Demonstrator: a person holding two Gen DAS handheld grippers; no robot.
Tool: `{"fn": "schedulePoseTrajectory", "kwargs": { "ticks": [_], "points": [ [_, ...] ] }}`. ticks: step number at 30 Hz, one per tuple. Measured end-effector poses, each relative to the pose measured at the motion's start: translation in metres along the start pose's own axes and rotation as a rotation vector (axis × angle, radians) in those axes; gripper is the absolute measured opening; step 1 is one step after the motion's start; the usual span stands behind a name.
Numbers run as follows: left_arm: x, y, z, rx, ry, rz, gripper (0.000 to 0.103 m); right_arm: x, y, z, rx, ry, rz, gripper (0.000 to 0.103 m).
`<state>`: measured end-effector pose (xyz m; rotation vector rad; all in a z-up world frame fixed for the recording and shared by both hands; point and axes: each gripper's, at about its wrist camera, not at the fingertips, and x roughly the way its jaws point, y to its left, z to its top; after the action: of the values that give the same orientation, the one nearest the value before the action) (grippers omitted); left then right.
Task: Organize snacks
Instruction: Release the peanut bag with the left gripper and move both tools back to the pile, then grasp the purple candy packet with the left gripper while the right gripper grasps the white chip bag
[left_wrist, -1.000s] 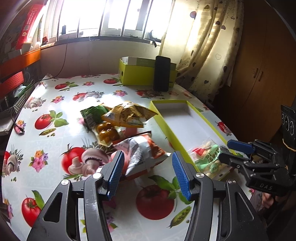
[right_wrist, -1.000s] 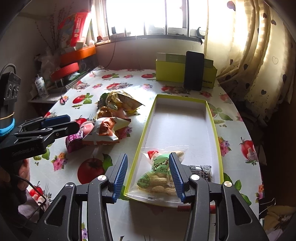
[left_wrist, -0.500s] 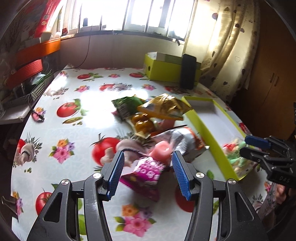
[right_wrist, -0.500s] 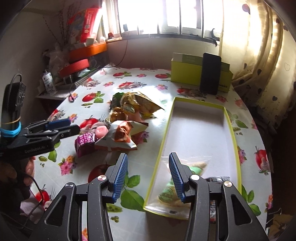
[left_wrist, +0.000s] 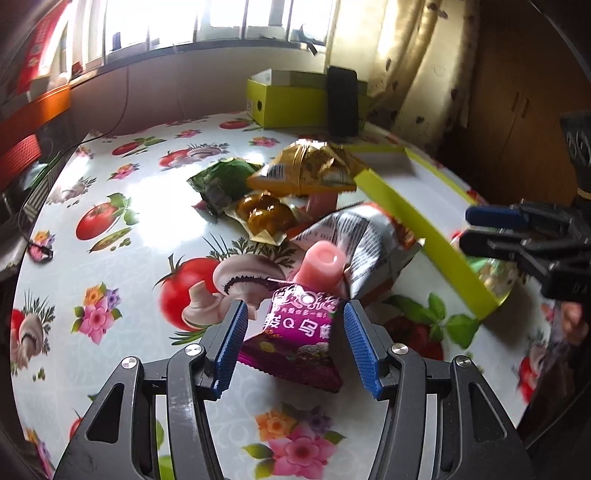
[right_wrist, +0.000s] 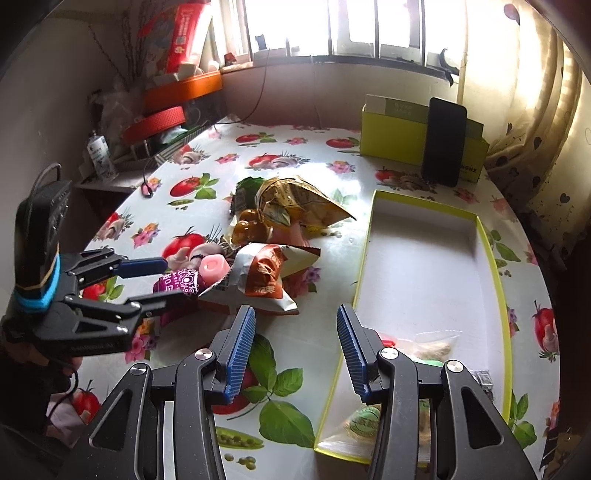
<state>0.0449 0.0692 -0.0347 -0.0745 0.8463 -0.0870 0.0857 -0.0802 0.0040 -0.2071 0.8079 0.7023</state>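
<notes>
The left tool has dropped from above the silver chip bag to straddle the purple snack packet on the tabletop, its blue pads set apart on either side and not yet pressing it. The right tool has slid off the yellow-rimmed tray, where a clear bag of peanuts lies, and hangs empty with its pads apart. So the purple packet looks like the next pick.

Backlit window glare, fisheye warp
</notes>
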Motion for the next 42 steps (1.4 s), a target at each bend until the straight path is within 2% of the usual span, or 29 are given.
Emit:
{"fn": "schedulePoseTrajectory", "kwargs": {
  "ticks": [7, 11, 13, 17, 24, 34, 42],
  "points": [
    [0.016, 0.003, -0.005, -0.011, 0.048, 0.002, 0.055, 0.015, 0.004, 0.012, 0.013, 0.009, 0.016, 0.045],
    [0.018, 0.004, -0.009, -0.025, 0.059, 0.038, 0.055, 0.027, 0.009, 0.022, 0.012, 0.020, 0.037, 0.045],
    [0.017, 0.004, -0.010, -0.035, 0.053, 0.041, 0.052, 0.034, 0.011, 0.025, 0.014, 0.031, 0.041, 0.045],
    [0.012, 0.008, -0.010, -0.068, 0.033, 0.045, 0.038, 0.047, 0.011, 0.029, 0.033, 0.057, 0.052, 0.045],
    [0.009, 0.018, -0.012, -0.127, 0.021, 0.072, 0.038, 0.057, 0.015, 0.038, 0.051, 0.075, 0.086, 0.045],
    [0.010, 0.021, -0.011, -0.140, 0.022, 0.058, 0.038, 0.078, 0.014, 0.031, 0.049, 0.170, 0.044, 0.046],
    [0.011, 0.022, -0.010, -0.162, 0.019, 0.061, 0.037, 0.070, 0.021, 0.024, -0.015, 0.119, 0.017, 0.035]
  ]
}}
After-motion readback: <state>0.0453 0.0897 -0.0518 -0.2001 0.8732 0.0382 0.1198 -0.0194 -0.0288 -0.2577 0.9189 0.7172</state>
